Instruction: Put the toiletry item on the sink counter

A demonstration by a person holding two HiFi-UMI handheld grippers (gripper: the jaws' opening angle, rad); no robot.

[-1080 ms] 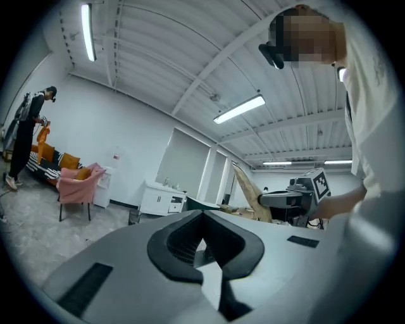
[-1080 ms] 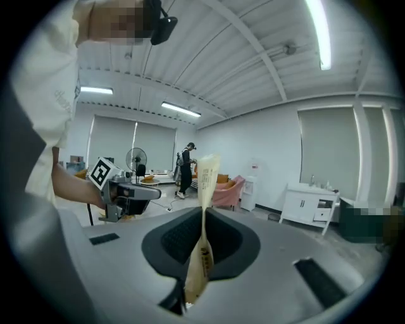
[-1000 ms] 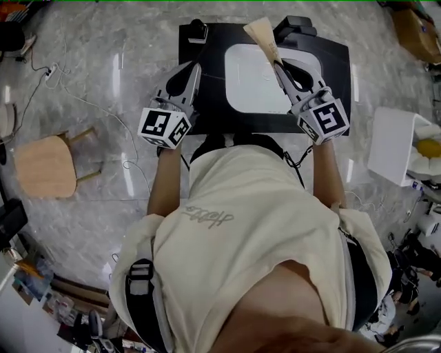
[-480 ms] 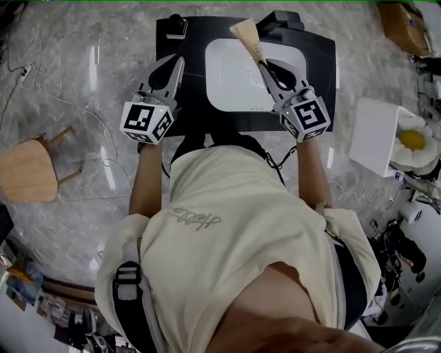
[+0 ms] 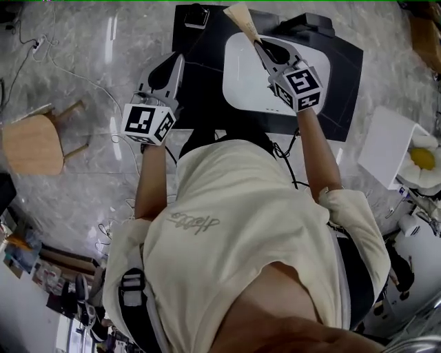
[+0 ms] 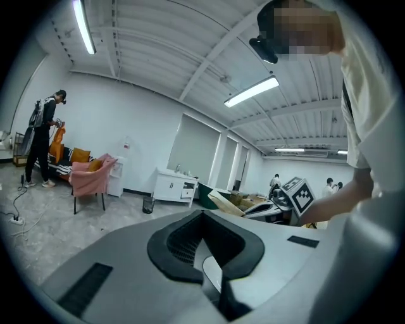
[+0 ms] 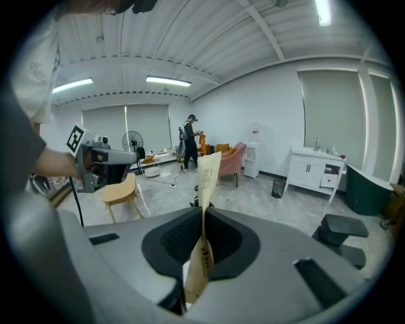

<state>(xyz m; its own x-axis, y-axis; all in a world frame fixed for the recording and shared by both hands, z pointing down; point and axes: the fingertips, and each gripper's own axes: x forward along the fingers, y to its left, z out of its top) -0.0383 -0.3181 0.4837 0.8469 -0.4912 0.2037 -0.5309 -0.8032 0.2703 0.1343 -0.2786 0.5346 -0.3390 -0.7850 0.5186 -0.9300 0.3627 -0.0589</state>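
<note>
Tan paper sachet [image 5: 242,15], the toiletry item, stands upright in the right claw [image 5: 262,48], whose jaws are closed on its lower end. It is held over the far rim of the white basin [image 5: 244,83] set in the black surface [image 5: 344,76], and I cannot see it touching anything there. The left claw [image 5: 172,63] is closed and empty, near the surface's left edge. The pick-up looks done. What remains, I judge, is lowering the sachet onto the surface beside the basin and letting go.
</note>
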